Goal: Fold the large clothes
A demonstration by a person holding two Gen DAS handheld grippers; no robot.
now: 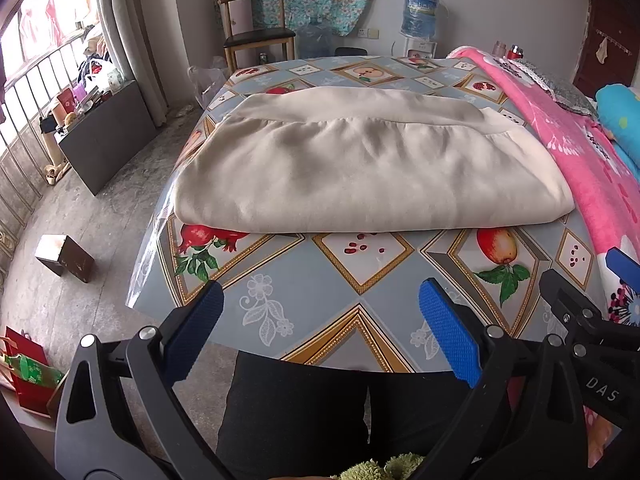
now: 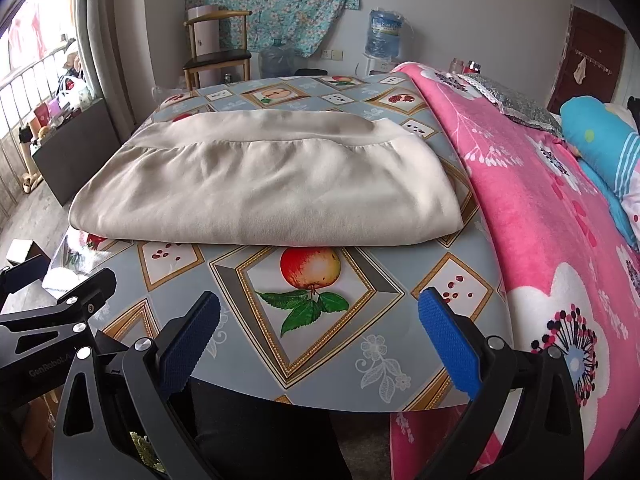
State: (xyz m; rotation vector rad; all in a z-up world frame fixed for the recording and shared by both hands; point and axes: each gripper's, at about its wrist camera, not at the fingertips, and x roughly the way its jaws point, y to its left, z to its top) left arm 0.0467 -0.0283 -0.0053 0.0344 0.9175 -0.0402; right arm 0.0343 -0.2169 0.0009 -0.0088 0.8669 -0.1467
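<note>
A cream garment [image 1: 360, 164] lies folded in a thick rectangle on the fruit-patterned table [image 1: 352, 280], its ribbed hem on the far side. The right wrist view shows the same garment [image 2: 264, 192] on the table [image 2: 320, 320]. My left gripper [image 1: 318, 300] hovers open over the table's near edge, short of the garment, with nothing between its blue pads. My right gripper [image 2: 320, 308] is also open and empty, held beside the left one near the same edge. Each gripper shows at the side of the other's view.
A pink flowered blanket [image 2: 560, 240] on a bed borders the table's right side. Beyond the table stand a wooden chair [image 1: 256, 32] and water bottles [image 1: 418, 14]. A dark cabinet [image 1: 104, 132] and a small box [image 1: 66, 258] sit on the floor at left. A person's dark-clad legs [image 1: 320, 408] are below.
</note>
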